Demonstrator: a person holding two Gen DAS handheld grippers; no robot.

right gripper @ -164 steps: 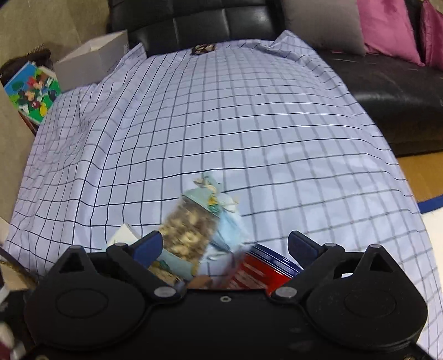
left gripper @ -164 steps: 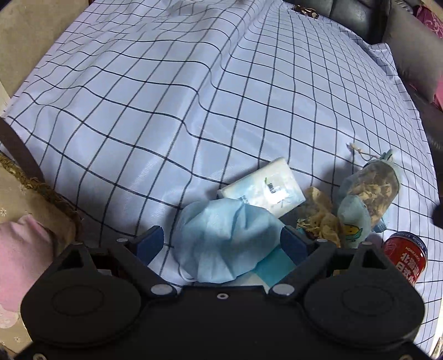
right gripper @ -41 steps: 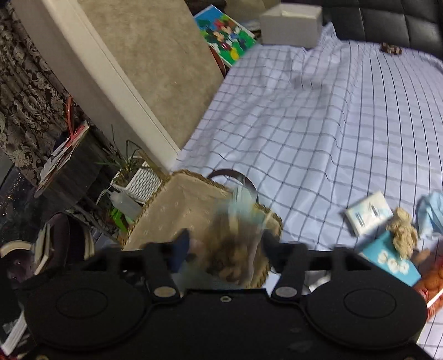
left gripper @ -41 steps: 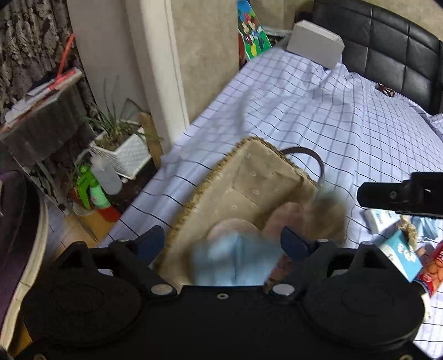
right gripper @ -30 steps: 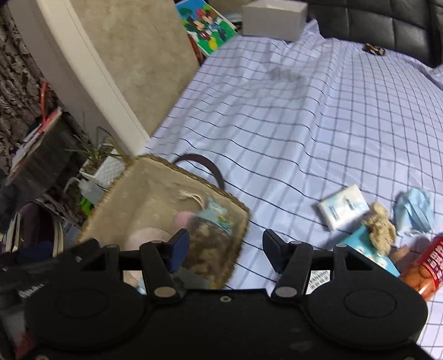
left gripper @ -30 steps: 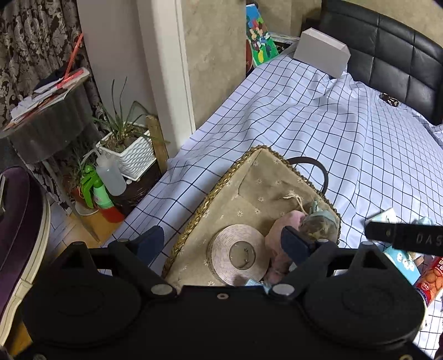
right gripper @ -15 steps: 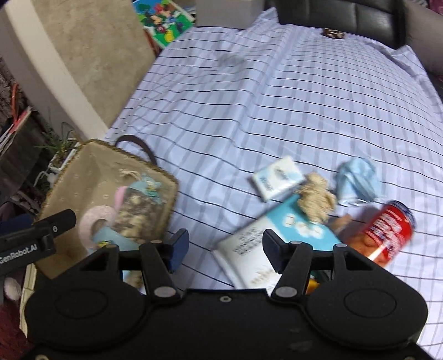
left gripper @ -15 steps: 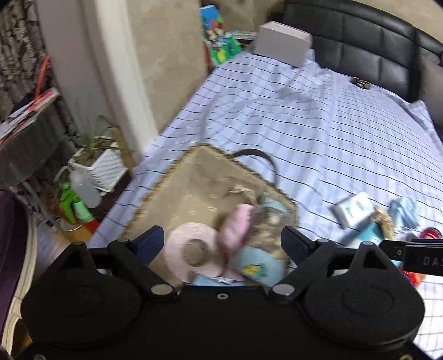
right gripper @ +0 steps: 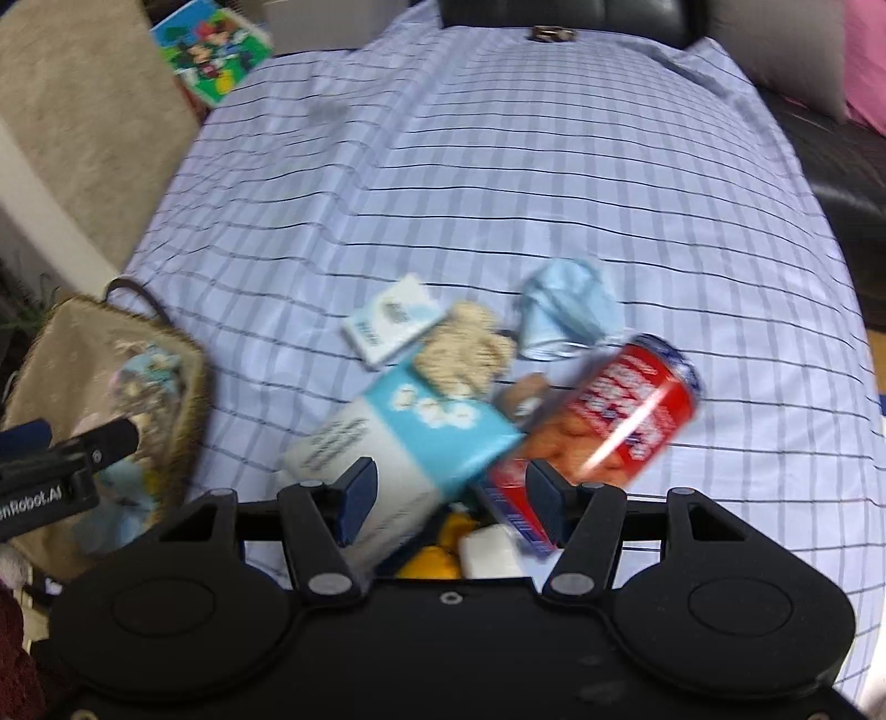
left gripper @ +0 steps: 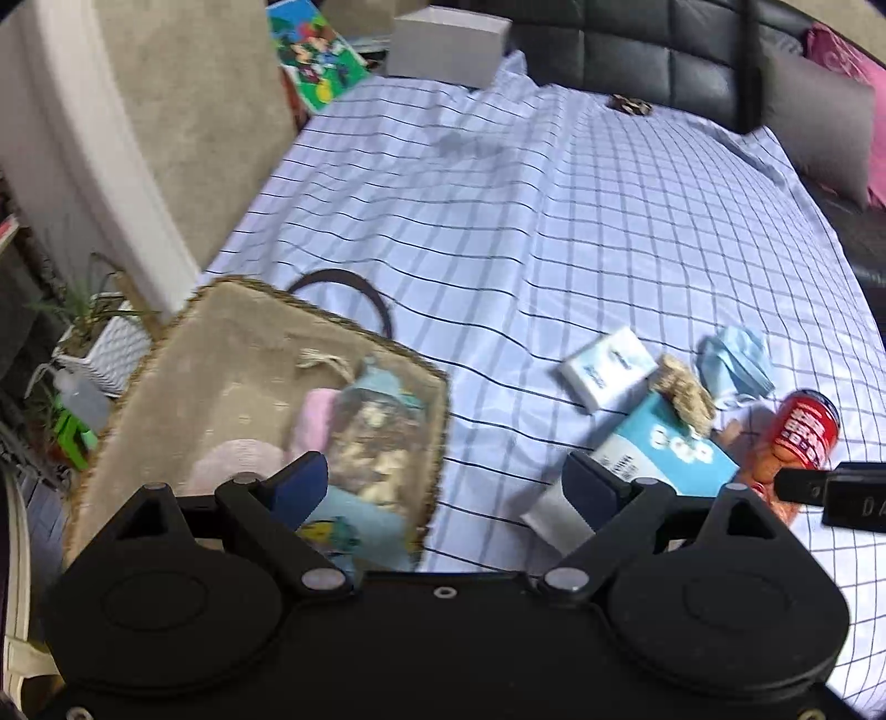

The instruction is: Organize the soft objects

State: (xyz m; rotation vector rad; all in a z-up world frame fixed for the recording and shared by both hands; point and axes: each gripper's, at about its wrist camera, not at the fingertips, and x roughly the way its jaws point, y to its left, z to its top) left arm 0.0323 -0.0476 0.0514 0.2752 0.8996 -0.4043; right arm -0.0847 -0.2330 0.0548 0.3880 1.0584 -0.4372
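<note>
A woven basket sits at the bed's left edge; it also shows in the right wrist view. It holds a clear pouch of dried bits, a pink soft thing and a tape roll. On the checked sheet lie a blue face mask, a tissue pack, a beige plush and a blue-white carton. My left gripper is open and empty between basket and pile. My right gripper is open and empty just over the carton.
A red can lies right of the carton, with a yellow thing and a white thing under the right gripper. A white box and picture book sit at the bed's far end. Potted plant stands left of the basket.
Both grippers dropped their loads in the basket: the pouch and a blue piece now lie there. Both have swung right, away from the basket, toward the pile on the sheet.
</note>
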